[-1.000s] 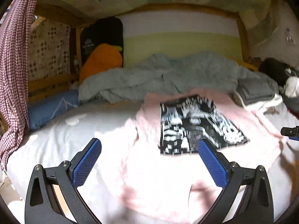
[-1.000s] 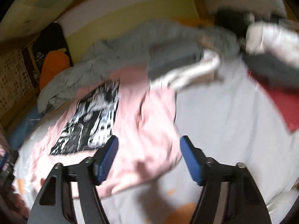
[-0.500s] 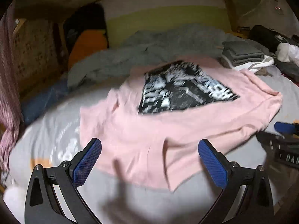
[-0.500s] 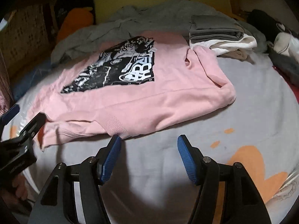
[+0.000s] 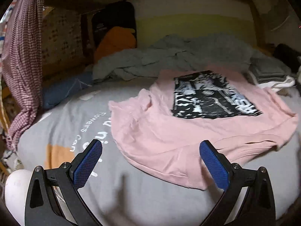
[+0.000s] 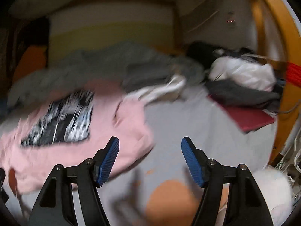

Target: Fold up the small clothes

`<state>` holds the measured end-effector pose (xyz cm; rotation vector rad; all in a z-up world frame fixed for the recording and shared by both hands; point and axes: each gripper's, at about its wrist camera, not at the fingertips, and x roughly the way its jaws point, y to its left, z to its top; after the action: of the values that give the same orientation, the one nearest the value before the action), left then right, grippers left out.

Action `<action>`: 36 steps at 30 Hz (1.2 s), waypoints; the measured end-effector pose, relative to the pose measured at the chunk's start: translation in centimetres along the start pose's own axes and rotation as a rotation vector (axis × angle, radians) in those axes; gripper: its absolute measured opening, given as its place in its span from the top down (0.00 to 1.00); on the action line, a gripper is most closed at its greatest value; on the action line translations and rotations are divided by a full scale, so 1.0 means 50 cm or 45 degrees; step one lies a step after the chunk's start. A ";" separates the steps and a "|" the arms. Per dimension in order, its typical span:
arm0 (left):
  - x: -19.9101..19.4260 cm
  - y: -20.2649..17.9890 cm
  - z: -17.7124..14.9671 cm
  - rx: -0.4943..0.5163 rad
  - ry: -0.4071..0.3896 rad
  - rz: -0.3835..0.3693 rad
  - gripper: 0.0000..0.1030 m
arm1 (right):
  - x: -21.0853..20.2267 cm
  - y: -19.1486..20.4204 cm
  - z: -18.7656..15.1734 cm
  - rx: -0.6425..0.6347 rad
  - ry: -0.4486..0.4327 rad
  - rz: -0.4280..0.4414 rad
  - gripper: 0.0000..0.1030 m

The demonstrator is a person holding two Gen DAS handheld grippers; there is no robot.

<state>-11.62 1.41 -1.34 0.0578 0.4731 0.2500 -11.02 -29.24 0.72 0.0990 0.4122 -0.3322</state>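
A pink sweatshirt (image 5: 161, 137) with a black-and-white print lies spread on the grey bed sheet (image 5: 79, 124). Its near edge has a sleeve folded over. My left gripper (image 5: 150, 165) is open and empty, just above the sheet at the sweatshirt's near left edge. In the blurred right wrist view the sweatshirt (image 6: 120, 124) lies left of centre. My right gripper (image 6: 150, 158) is open and empty, over the sheet beside the sweatshirt's right edge.
A crumpled grey blanket (image 5: 169, 60) lies behind the sweatshirt. A stack of folded clothes (image 5: 267, 71) sits at the back right. An orange cushion (image 5: 114, 41) and a blue pillow (image 5: 62, 92) are at the left. A clothes pile (image 6: 242, 79) and a red item (image 6: 246, 116) lie right.
Both grippers have swung: the left view has turned left, the right view has turned right and blurred. Both stay open and empty. The sweatshirt lies as before.
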 end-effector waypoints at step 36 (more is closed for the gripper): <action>-0.057 -0.001 -0.061 -0.022 0.161 -0.335 0.65 | -0.024 0.016 -0.046 0.014 0.313 0.479 0.81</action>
<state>-15.44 0.63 -2.78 -0.0374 0.5984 -0.0007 -12.67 -27.75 -0.86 0.2260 0.6231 0.0503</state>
